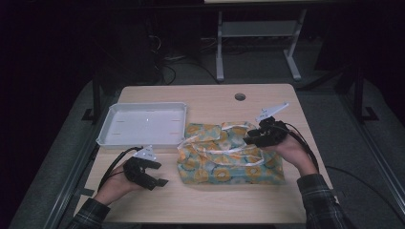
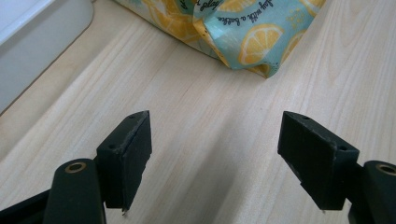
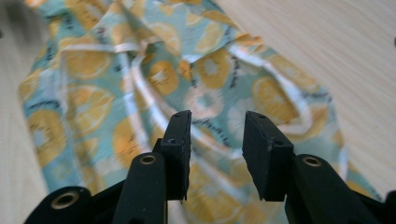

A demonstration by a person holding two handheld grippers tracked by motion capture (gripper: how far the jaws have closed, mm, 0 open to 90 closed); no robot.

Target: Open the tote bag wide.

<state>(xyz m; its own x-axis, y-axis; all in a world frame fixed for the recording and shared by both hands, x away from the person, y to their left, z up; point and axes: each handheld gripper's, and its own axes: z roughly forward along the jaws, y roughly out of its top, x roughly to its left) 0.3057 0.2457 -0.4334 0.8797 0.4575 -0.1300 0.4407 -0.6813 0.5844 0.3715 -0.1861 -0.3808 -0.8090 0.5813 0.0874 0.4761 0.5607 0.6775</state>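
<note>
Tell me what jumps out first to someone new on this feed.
The lemon-print bag, crumpled at mid-table, with the right gripper over its right end, jaws apart and nothing pinched. Left of it sits a white tray, and the left gripper rests open on bare wood near the front edge.

High view dim, its surroundings nearly black; both gripper views brighter (the right one blurred by motion).

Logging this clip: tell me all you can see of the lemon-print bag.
The bag is soft teal cloth printed with orange-yellow lemon slices and small black script. It lies flat and crumpled, pale straps looped across its top, on the wooden table right of the white tray. The right gripper hovers over it, jaws parted, nothing pinched.
</note>
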